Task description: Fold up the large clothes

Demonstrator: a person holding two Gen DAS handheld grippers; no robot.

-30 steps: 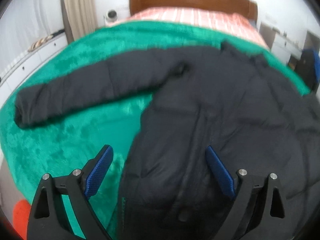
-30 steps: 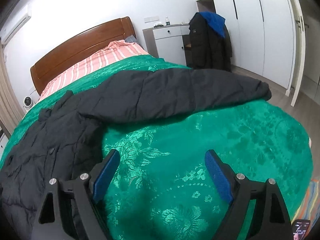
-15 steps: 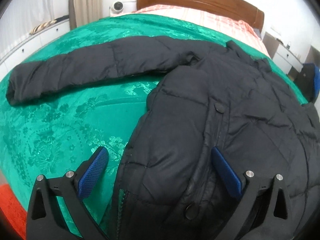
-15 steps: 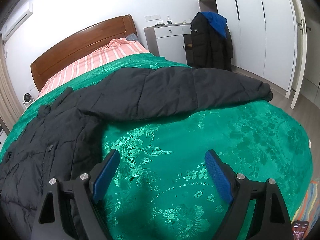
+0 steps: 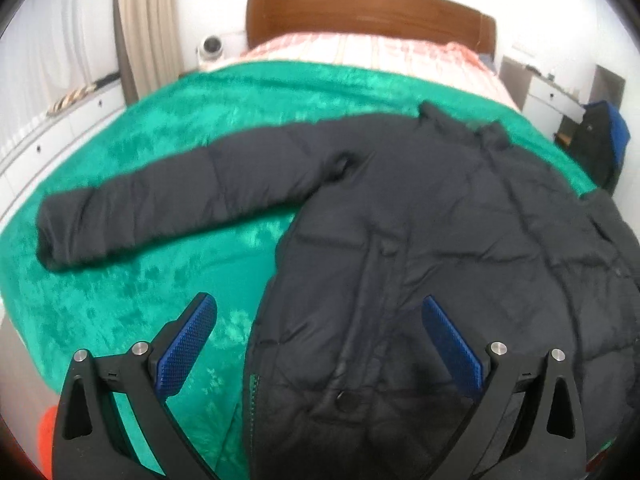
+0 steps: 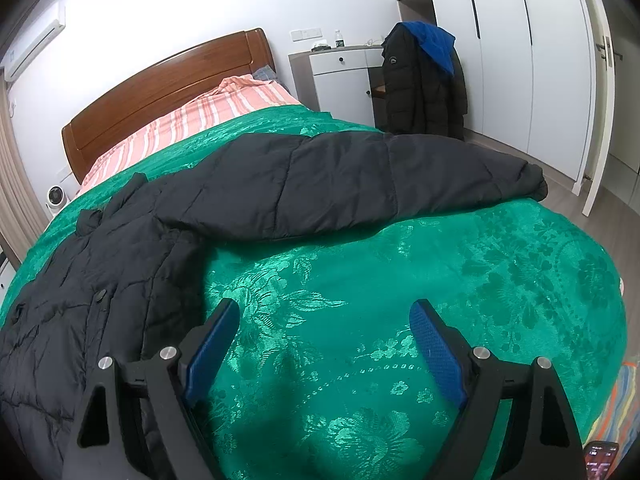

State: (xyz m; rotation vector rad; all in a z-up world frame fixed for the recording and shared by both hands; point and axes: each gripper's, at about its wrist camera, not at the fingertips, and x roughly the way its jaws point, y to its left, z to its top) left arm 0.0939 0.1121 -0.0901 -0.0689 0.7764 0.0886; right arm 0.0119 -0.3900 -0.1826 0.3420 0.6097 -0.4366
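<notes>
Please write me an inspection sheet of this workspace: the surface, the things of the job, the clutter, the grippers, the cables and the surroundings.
Surface: bed with green bedspread.
Job's things: black jacket lies flat, front up, both sleeves spread out to the sides.
Clutter: phone at the picture's lower corner.
Grippers: left gripper over the jacket's lower front, jaws open, empty; right gripper over bare bedspread, jaws open, empty.
Cables: nothing seen.
Surroundings: wooden headboard, striped bedding, second coat hanging by white cabinet, wardrobe.

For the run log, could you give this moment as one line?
black puffer jacket: flat, sleeves out | left gripper: open, empty | right gripper: open, empty
</notes>
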